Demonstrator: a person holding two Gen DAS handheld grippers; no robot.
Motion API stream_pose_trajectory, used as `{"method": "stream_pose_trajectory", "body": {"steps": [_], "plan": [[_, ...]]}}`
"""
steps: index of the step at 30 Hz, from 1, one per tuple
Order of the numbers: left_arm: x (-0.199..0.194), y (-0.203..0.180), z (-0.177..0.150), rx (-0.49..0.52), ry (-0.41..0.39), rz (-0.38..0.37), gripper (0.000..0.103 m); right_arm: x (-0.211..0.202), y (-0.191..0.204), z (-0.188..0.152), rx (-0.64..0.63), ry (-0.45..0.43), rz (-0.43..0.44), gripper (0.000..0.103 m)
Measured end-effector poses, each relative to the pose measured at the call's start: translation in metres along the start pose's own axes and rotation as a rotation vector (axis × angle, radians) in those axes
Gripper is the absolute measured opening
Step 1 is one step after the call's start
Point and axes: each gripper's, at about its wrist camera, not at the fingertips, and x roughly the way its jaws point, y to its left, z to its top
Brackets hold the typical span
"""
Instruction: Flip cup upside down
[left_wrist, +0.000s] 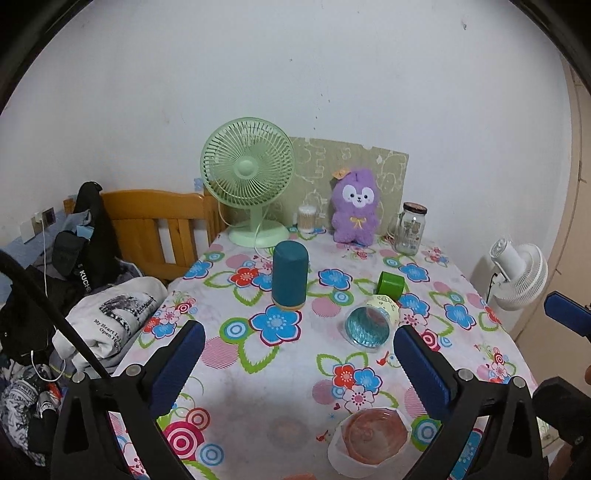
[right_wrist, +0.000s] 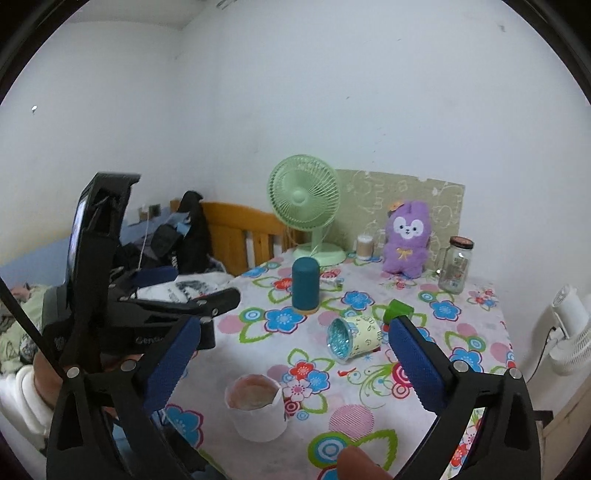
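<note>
A pale yellow patterned cup lies on its side on the flowered tablecloth, its mouth toward me, showing a shiny blue inside; it also shows in the right wrist view. A white paper cup stands upright near the front edge, pinkish inside, also in the right wrist view. My left gripper is open and empty, above the table in front of the lying cup. My right gripper is open and empty, its right finger near the lying cup.
A teal cylinder stands mid-table, a small green cup lies behind the yellow one. A green fan, purple plush, glass jar and cotton swab tub line the back. A bed with clothes is left, a white fan right.
</note>
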Motion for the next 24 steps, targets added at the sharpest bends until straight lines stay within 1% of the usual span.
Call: {"method": "stream_pose_trajectory", "body": {"steps": [5,12,24], "plan": [[-0.002,-0.001,-0.005,0.0,-0.017,0.006,0.103,0.002,-0.006,-0.001,0.034,-0.009,-0.027,0.103],[-0.001,0.001,-0.007,-0.023,-0.016,0.011,0.103,0.007,-0.011,-0.006,0.069,0.011,-0.014,0.103],[0.004,0.001,-0.008,-0.02,-0.008,0.017,0.103,0.008,-0.008,-0.007,0.053,0.004,-0.025,0.103]]}}
